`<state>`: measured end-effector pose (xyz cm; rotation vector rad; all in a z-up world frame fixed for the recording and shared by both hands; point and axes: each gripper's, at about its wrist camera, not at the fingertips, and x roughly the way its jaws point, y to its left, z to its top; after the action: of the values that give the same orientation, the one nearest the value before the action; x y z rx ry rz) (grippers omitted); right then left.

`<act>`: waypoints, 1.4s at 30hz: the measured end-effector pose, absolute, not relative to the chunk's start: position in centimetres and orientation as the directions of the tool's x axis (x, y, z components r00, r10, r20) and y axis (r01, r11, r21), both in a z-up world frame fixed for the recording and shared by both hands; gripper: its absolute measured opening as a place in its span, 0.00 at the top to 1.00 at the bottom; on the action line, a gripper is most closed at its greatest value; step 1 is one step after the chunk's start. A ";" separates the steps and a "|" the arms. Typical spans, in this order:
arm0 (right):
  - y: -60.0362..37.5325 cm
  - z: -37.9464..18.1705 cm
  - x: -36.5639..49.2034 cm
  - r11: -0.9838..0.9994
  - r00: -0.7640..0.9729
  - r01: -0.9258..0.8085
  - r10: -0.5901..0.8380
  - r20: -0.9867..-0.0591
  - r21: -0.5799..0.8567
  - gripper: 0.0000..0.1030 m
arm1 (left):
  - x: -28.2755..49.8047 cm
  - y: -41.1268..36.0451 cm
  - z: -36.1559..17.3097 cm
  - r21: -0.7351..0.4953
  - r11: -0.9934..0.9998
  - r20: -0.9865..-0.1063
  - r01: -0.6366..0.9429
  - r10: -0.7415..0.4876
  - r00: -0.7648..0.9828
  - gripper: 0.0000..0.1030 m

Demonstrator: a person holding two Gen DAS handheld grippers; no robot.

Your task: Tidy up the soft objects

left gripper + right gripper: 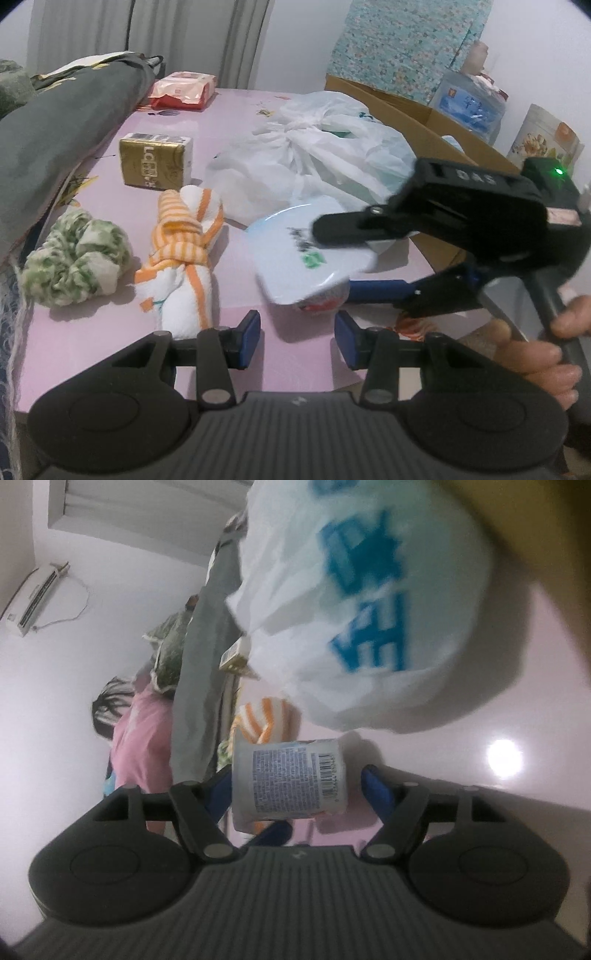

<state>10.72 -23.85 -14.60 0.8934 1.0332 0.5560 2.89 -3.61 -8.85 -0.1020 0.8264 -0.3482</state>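
A white tissue pack (310,254) lies on the pink table (110,354); my right gripper (332,266) comes in from the right, turned on its side, with one finger above the pack and one below. In the right wrist view the pack (288,779) sits between the open fingers of the right gripper (295,786); contact is unclear. My left gripper (297,339) is open and empty just in front of the pack. An orange-striped white towel (184,254), knotted, lies left of it, and a green-patterned cloth (74,258) further left. The towel also shows in the right wrist view (262,716).
A knotted white plastic bag (314,155) lies behind the pack, also in the right wrist view (369,609). A gold tissue pack (155,160) and a red-white packet (184,90) sit further back. A grey bundle (55,129) lines the left edge. A cardboard box (417,122) stands at right.
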 end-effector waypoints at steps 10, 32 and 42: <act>-25.7 -13.7 9.7 0.582 0.503 -0.026 0.710 -0.492 0.813 0.54 | 3.7 -7.0 -8.5 -0.133 0.929 -0.687 0.346 -0.339 0.643 0.56; -24.3 -6.7 9.5 0.581 0.540 -0.152 0.727 -0.425 0.800 0.70 | 2.3 -8.8 -1.7 0.065 0.928 -0.598 0.366 -0.258 0.759 0.55; -31.8 0.7 10.7 0.560 0.656 -0.178 0.681 -0.326 0.809 0.70 | 6.2 -16.3 4.9 0.109 0.862 -0.539 0.496 -0.368 0.757 0.55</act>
<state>10.70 -31.80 0.72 0.8289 0.6855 0.5557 6.24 -16.25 4.88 0.2527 0.5315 -0.4759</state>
